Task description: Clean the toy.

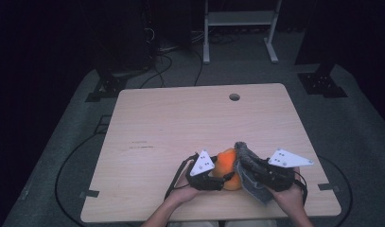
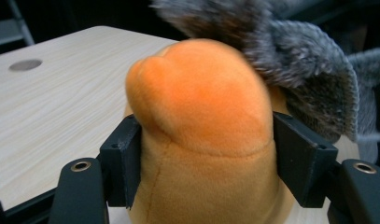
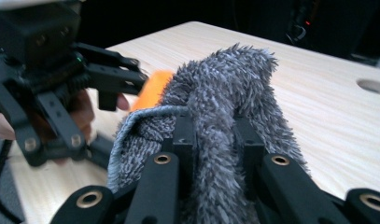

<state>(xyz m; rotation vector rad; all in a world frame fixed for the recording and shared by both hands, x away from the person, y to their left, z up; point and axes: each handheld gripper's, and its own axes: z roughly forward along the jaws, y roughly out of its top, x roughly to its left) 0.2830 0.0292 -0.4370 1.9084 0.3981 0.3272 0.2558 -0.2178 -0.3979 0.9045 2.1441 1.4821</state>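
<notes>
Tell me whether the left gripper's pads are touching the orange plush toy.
Touching. In the left gripper view, both black pads press against the sides of the orange plush toy, with no gap on either side.

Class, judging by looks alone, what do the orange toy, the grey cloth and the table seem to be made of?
Orange toy: likely soft plush, with a short velvety nap and a stitched seam.
Grey cloth: probably fluffy microfibre, long shaggy pile over a knitted backing.
Table: pale wood-look top, fine grain, matte; perhaps laminate.
</notes>
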